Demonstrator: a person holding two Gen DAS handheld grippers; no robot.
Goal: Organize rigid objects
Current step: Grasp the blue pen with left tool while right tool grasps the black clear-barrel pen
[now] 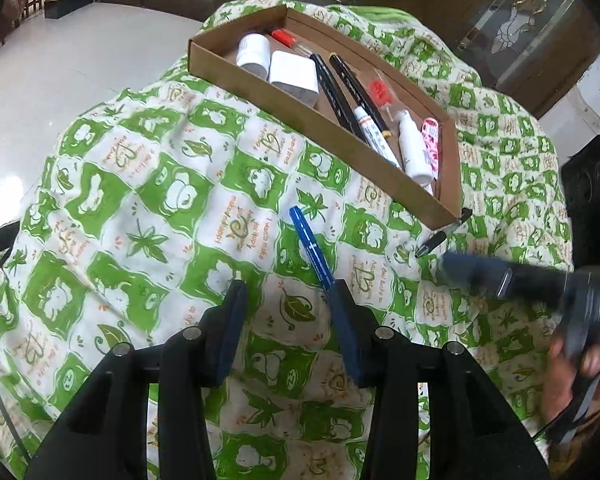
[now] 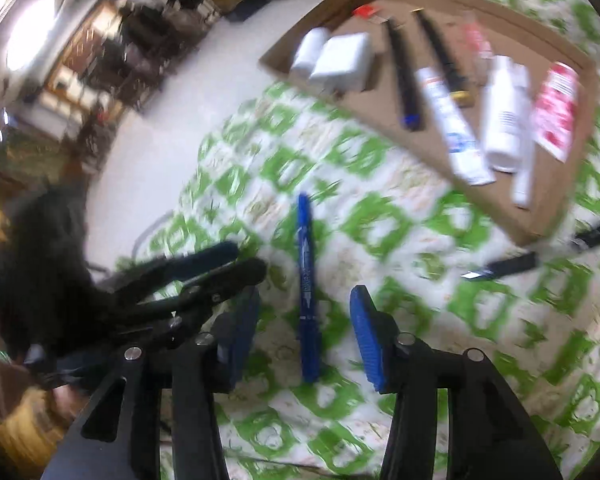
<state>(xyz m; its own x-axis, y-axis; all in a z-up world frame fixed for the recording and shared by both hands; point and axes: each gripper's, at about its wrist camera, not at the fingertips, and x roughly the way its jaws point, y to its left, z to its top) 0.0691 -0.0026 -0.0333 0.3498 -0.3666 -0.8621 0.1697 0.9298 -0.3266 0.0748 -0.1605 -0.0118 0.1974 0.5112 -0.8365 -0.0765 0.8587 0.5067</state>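
Right wrist view blurred: blue pen (image 2: 307, 288) between parted, empty right gripper (image 2: 304, 300) jaws.

Black grippers (image 1: 286, 290), blue pads (image 2: 366, 338), apparently ribbed.

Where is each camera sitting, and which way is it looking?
Left wrist: sits on the left gripper, looking down along its fingers at the blue pen and cardboard tray; the right gripper and a hand show.
Right wrist: sits on the right gripper, looking down at the blue pen between its open fingers; the left gripper shows.
Shared: pen, tray, green checked cloth.
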